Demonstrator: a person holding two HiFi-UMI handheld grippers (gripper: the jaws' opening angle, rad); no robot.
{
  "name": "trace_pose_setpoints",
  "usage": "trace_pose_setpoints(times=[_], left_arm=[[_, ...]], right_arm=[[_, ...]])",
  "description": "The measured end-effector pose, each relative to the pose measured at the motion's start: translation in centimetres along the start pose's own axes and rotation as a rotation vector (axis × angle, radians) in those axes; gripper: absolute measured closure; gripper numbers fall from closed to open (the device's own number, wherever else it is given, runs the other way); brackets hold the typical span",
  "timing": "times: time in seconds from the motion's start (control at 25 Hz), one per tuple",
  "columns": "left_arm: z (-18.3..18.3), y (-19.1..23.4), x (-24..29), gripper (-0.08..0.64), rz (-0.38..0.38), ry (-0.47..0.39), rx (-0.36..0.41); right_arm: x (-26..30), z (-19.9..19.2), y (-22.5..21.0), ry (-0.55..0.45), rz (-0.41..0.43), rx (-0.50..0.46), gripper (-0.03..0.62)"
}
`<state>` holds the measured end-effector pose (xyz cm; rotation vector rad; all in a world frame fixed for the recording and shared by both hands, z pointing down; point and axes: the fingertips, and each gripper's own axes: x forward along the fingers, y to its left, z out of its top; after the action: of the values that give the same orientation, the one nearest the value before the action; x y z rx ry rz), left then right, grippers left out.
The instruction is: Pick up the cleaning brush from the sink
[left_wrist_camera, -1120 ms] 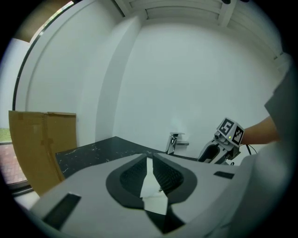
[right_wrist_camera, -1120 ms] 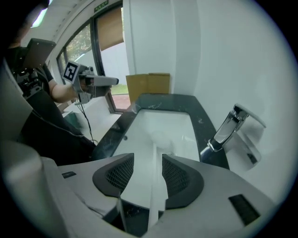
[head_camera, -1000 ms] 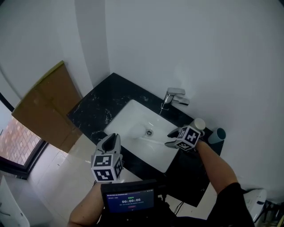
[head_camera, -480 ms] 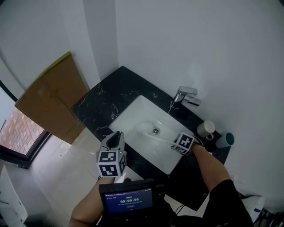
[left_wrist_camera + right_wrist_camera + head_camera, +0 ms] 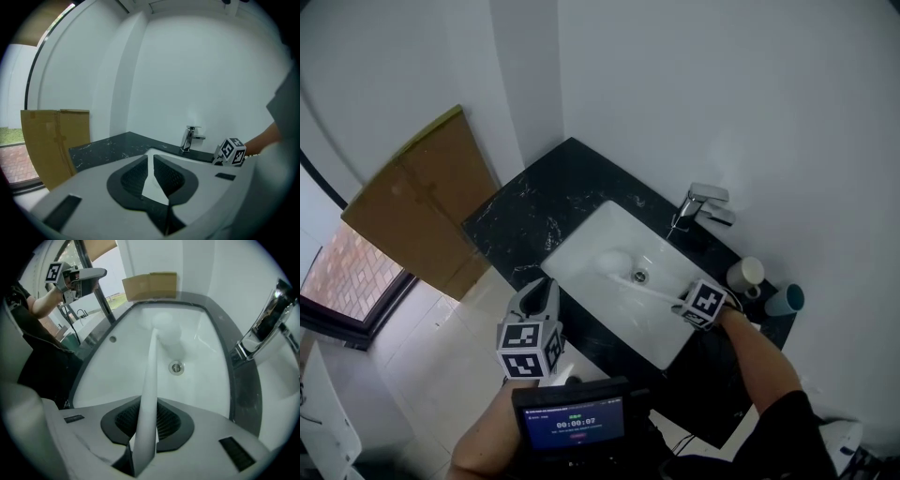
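A white cleaning brush (image 5: 649,287) lies in the white sink (image 5: 586,246), its head (image 5: 164,325) near the far left of the basin and its long handle (image 5: 150,380) running back toward me. My right gripper (image 5: 682,302) points steeply down at the basin's right end. Its jaws are closing, with the handle between them and the pads (image 5: 165,420) against it. My left gripper (image 5: 539,292) hangs over the counter's front edge, away from the brush, shut with nothing in it (image 5: 151,161).
A chrome faucet (image 5: 705,204) stands behind the basin, with the drain (image 5: 640,276) below it. A white cup (image 5: 748,274) and a teal cup (image 5: 787,300) sit on the black counter (image 5: 530,208) at the right. A cardboard box (image 5: 412,211) leans at the left.
My right gripper has sunk into the basin over the brush handle and its jaws have come together on it. The left gripper drifted slightly forward and down.
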<state>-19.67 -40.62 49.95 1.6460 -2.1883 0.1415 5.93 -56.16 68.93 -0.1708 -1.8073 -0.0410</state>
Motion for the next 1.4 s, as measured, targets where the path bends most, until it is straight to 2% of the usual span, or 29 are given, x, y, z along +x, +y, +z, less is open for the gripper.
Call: trace_pose_setpoints(times=[0.16, 0.32, 0.56, 0.72, 0.88, 1.0, 1.08, 1.2, 1.28, 1.4], left_arm=[[2.3, 0.8, -1.6, 0.523, -0.034, -0.064, 0.028], [4.1, 1.2, -3.1, 0.548, -0.147, -0.105, 0.084], [5.5, 3.2, -7.7, 0.548, -0.346, -0.15, 0.207], [5.0, 4.2, -10.9, 0.548, -0.523, -0.127, 0.214], [3.5, 3.3, -14.7, 0.548, -0.626, -0.136, 0.228], [2.4, 2.0, -18.3, 0.548, -0.655, -0.142, 0.273], [1.8, 1.6, -20.8, 0.548, -0.654, -0.144, 0.275], [0.1, 0.2, -22.6, 0.548, -0.647, -0.127, 0.282], [-0.5, -1.2, -24.2, 0.548, -0.635, -0.138, 0.291], [-0.3, -2.3, -27.9, 0.548, -0.611, -0.195, 0.283]], right_arm=[[-5.6, 2.5, 1.7, -0.15, -0.085, 0.085, 0.557], [-11.5, 4.8, 5.9, -0.326, -0.173, 0.214, 0.557], [-15.8, 8.5, 16.2, -0.484, -0.334, 0.387, 0.557], [-16.6, 9.7, 24.2, -0.578, -0.443, 0.556, 0.557], [-16.7, 10.1, 31.2, -0.652, -0.525, 0.65, 0.557], [-17.3, 9.6, 36.8, -0.701, -0.579, 0.698, 0.557], [-17.8, 9.3, 40.0, -0.738, -0.599, 0.72, 0.557], [-18.5, 7.6, 42.3, -0.774, -0.649, 0.763, 0.557], [-19.4, 6.0, 43.5, -0.784, -0.72, 0.816, 0.557], [-21.2, 4.7, 46.0, -0.844, -0.879, 0.904, 0.557]])
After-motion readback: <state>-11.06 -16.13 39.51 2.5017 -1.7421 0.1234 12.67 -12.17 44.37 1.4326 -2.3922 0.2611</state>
